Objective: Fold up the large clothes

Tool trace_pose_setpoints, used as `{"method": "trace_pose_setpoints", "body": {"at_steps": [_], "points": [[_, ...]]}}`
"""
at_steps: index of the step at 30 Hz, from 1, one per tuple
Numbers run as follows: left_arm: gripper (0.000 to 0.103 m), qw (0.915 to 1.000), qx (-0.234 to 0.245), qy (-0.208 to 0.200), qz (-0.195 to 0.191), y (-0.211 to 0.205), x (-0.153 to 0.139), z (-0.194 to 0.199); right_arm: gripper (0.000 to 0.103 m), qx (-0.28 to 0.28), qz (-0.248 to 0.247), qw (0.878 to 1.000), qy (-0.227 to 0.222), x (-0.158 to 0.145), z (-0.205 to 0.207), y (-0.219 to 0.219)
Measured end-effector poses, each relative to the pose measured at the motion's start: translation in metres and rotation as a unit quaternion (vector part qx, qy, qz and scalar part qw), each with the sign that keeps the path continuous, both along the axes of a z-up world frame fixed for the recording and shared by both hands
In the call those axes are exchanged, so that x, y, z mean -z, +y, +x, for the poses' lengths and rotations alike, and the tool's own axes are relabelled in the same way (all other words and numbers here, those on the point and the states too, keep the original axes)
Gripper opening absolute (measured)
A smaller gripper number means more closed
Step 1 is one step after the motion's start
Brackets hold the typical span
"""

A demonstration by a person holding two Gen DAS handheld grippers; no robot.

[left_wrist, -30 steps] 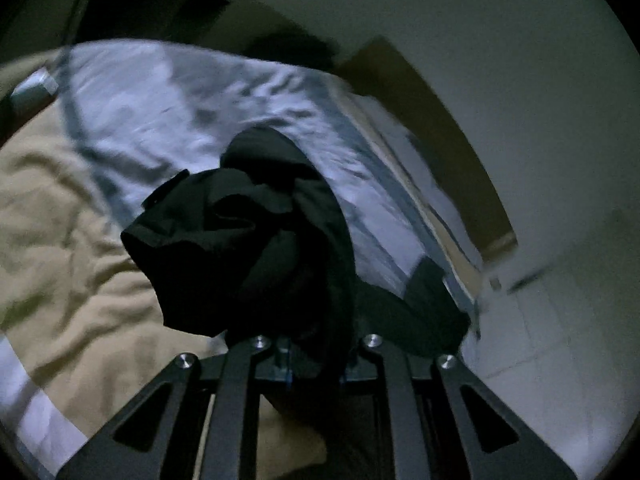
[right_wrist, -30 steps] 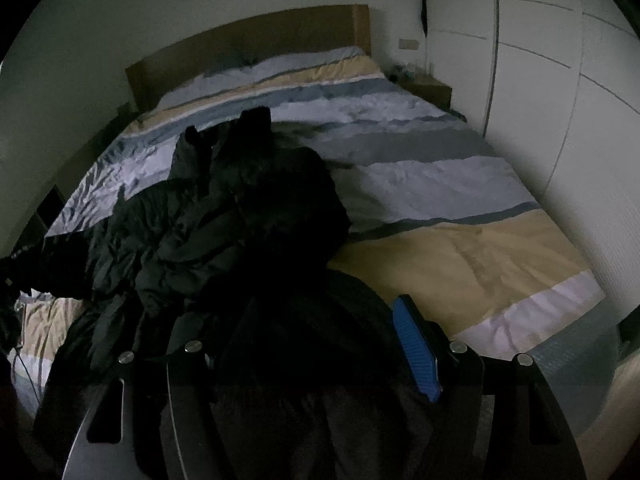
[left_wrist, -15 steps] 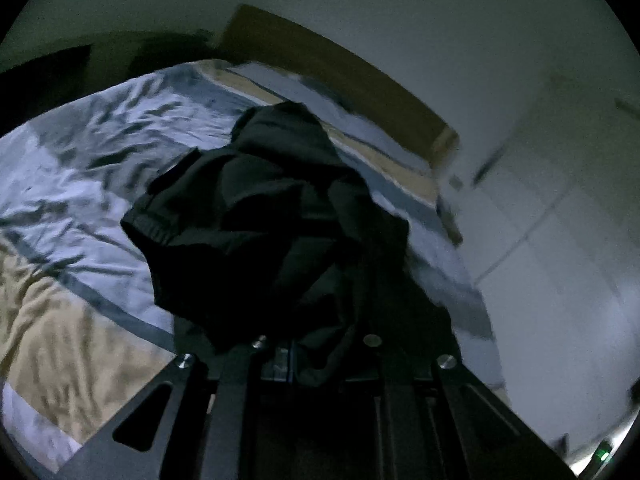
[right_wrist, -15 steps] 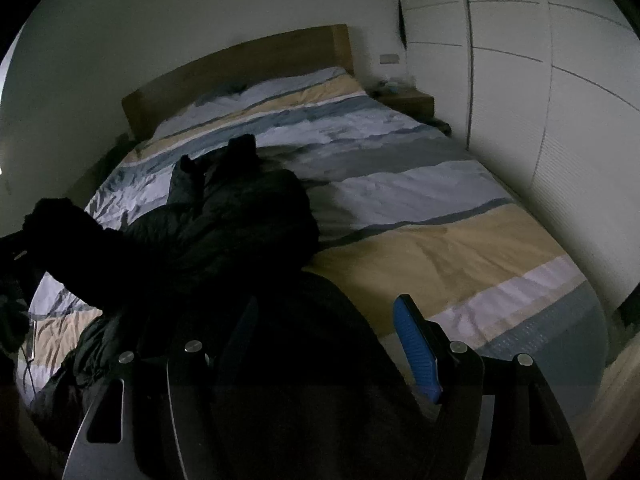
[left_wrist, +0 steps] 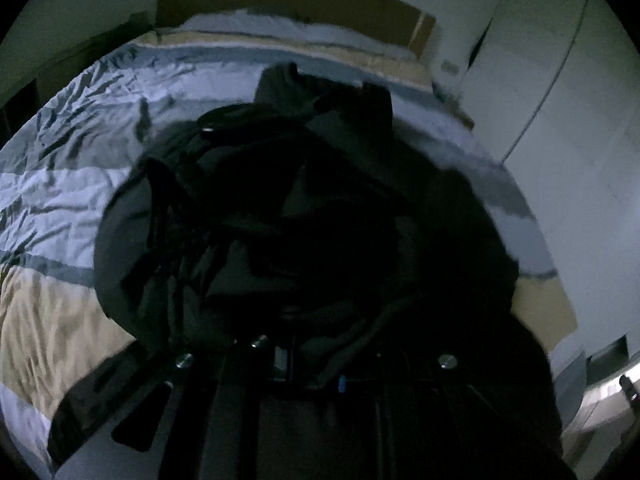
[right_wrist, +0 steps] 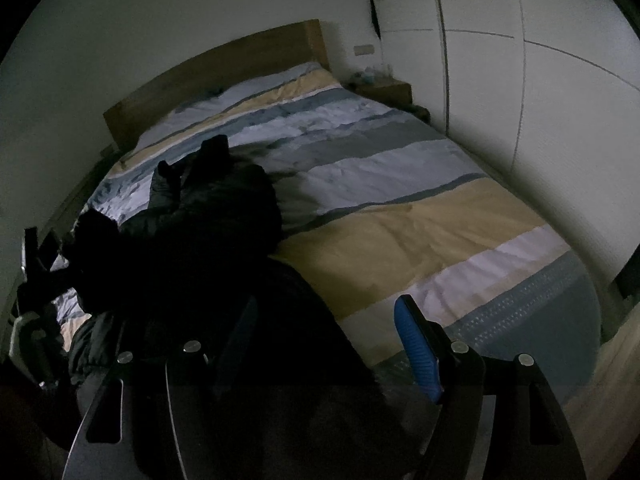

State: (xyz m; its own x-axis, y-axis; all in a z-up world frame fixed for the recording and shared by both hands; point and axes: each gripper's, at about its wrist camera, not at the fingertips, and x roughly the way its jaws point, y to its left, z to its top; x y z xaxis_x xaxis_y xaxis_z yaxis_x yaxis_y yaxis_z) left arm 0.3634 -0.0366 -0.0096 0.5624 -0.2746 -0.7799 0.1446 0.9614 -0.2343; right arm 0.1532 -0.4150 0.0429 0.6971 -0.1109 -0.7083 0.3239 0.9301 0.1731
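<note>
A large black padded jacket [right_wrist: 208, 216] lies crumpled on the left half of the striped bed [right_wrist: 400, 200]. In the left wrist view the jacket [left_wrist: 304, 216] fills the middle and hangs over my left gripper [left_wrist: 312, 364], which is shut on a fold of it and holds it above the bed. My right gripper [right_wrist: 326, 332] stands open over the bed's foot; black fabric lies between its jaws and covers the left finger. The blue pad of its right finger [right_wrist: 416, 348] is bare.
A wooden headboard [right_wrist: 224, 68] stands against the far wall. A nightstand [right_wrist: 384, 88] sits at the bed's far right corner. White wardrobe doors [right_wrist: 540, 80] run along the right side. The left gripper and hand show at the left edge [right_wrist: 36, 264].
My left gripper has swung right with the jacket, now facing the headboard. The right gripper view has shifted left a little; the jacket's bulk has been drawn toward the bed's left side.
</note>
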Motion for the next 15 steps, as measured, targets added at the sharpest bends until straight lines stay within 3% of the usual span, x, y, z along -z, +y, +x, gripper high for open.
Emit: {"method": "trace_pose_setpoints", "body": {"at_steps": [5,7,15], "points": [[0.033,0.9995,0.026,0.015,-0.01,-0.006,0.009,-0.011,0.071,0.003,0.004,1.0,0.0,0.001,-0.006,-0.003],[0.034,0.9992,0.034,0.014,-0.016,-0.005,0.002,-0.02,0.071,0.001,0.005,1.0,-0.003,-0.001,-0.008,-0.002],[0.035,0.9983,0.047,-0.026,-0.021,0.026,-0.075,-0.064,0.073,-0.021,0.009,0.999,-0.027,-0.02,-0.016,0.016]]}}
